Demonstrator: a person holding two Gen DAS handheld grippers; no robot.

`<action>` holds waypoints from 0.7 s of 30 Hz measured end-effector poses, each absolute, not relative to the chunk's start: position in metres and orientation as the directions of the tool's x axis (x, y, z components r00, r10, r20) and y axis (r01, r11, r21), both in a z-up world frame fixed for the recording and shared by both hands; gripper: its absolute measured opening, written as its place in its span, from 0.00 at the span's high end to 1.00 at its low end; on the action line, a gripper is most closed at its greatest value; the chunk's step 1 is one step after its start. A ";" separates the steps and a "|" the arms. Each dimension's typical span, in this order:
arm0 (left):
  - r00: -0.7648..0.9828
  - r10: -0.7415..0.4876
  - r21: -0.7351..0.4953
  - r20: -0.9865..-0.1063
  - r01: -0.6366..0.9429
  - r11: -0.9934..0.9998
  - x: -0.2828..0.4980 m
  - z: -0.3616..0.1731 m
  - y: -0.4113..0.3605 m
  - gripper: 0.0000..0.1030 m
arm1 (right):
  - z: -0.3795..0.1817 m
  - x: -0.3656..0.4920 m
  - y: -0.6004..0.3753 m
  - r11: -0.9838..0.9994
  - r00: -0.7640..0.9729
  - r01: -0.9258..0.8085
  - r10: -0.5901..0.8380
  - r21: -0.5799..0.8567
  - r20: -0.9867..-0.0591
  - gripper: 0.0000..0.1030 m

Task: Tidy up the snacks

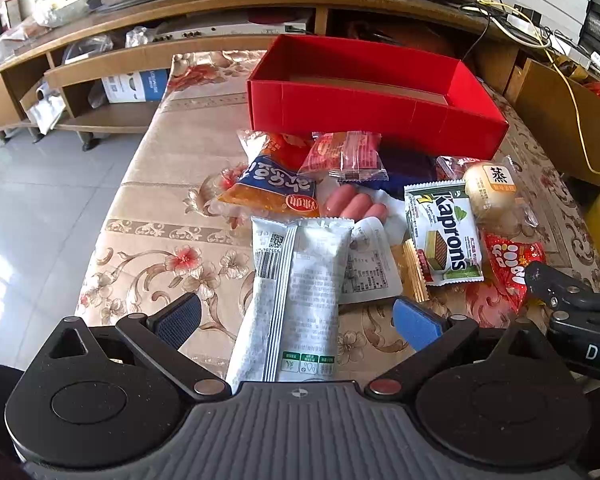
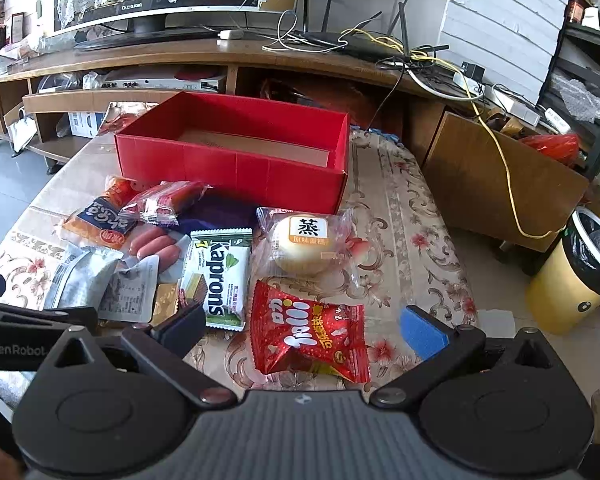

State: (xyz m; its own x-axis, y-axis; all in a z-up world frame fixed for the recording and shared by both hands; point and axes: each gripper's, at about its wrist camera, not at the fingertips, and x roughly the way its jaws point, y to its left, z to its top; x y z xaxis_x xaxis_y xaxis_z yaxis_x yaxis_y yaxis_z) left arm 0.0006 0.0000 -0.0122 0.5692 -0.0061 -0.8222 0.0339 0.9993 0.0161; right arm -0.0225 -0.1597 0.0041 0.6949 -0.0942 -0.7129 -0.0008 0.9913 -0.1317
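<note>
Snacks are lying in a loose heap on the flowered counter (image 2: 384,184) while the red box (image 2: 236,172) is sitting at its far side, open, with nothing visible inside it (only part of its floor shows past the near wall). Judging from that, the sorting is barely beginning: every packet in view is waiting outside the box.

The left claw (image 1: 298,320) is hovering with its jaws wide apart on either side of the long white packet (image 1: 296,292), touching nothing. The right claw (image 2: 302,328) is likewise spread open, framing the red candy bag (image 2: 308,332), which is lying at the near edge of the pile.

Farther back, the Kaprons wafer pack (image 2: 220,276), the steamed cake (image 2: 304,244), the sausages (image 2: 154,246) and the orange-and-blue bag (image 2: 100,216) are overlapping one another just in front of the box. A dark purple item (image 2: 216,212) is half buried and hard to identify. A gold wrapper (image 1: 414,276) is mostly covered, and the white packet's near end is hidden behind the left claw's body.
</note>
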 end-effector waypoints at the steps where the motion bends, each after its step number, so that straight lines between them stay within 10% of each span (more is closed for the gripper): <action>1: 0.568 -0.006 0.017 -0.823 0.035 0.999 0.001 -0.013 0.000 0.00 | 0.004 -0.022 -0.160 0.991 0.693 -0.002 -0.094 -0.133 -0.714 0.00; 21: 0.557 -0.014 0.015 -0.831 0.048 0.999 -0.001 -0.015 -0.001 0.00 | 0.000 -0.020 -0.158 0.990 0.675 -0.017 -0.090 -0.138 -0.732 0.00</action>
